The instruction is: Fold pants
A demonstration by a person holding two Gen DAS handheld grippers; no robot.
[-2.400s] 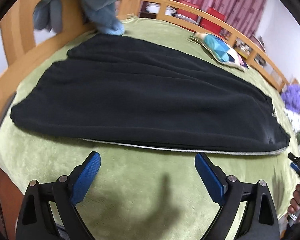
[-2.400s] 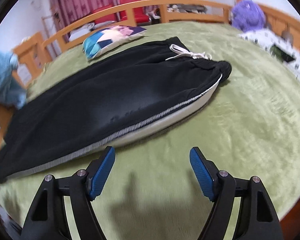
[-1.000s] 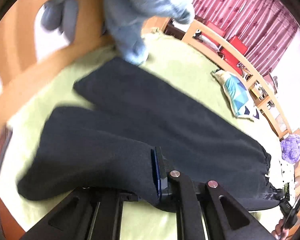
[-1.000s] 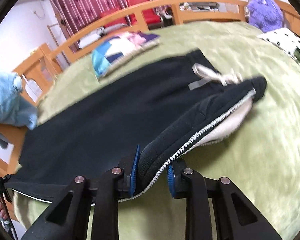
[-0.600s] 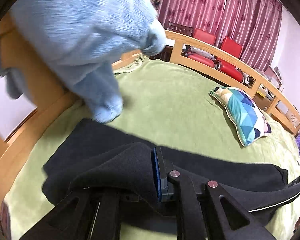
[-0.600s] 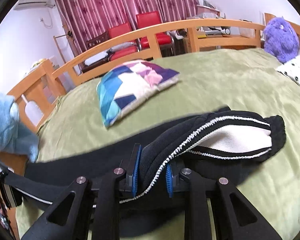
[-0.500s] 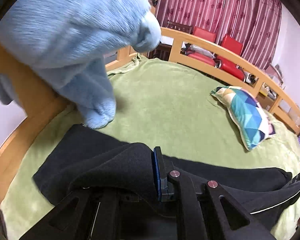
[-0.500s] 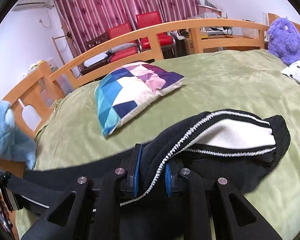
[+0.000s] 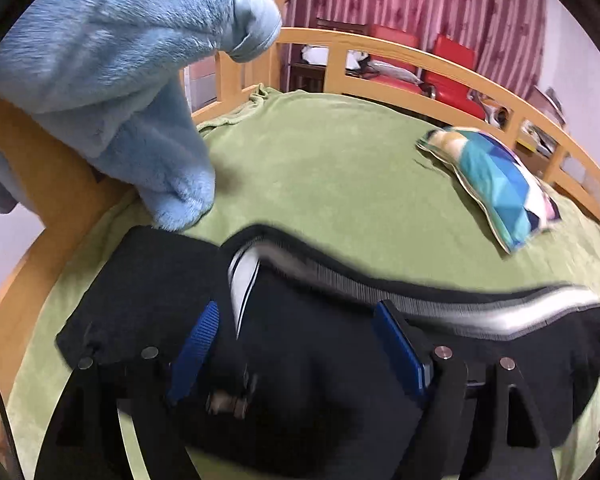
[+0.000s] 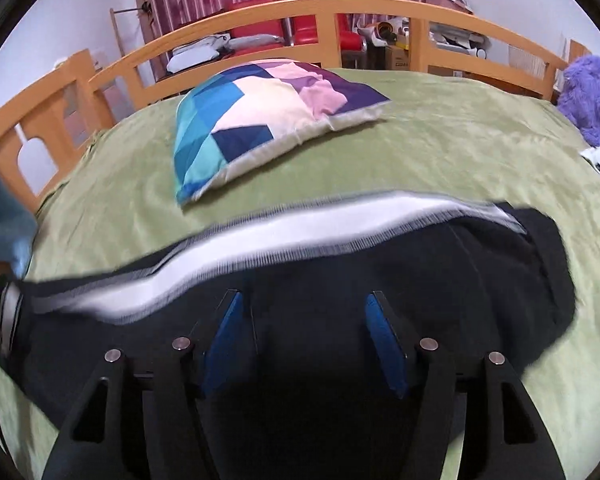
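The black pants (image 9: 320,340) lie folded lengthwise on the green bed cover (image 9: 340,160), with their white side stripe (image 9: 520,312) along the far edge. My left gripper (image 9: 296,344) is open just above the leg end, its blue pads apart. In the right wrist view the pants (image 10: 420,264) show the white stripe (image 10: 300,232) running across. My right gripper (image 10: 306,332) is open just above the waist end, holding nothing.
A patchwork pillow (image 10: 268,108) lies on the bed beyond the pants. A light blue plush garment (image 9: 112,72) hangs over the wooden bed rail (image 9: 380,48) at the left. A purple plush toy (image 10: 588,92) sits at the far right. Red chairs stand behind the rail.
Both grippers carried the near edge of the pants over to the far side, then opened and let go. The pants now lie folded in half lengthwise.
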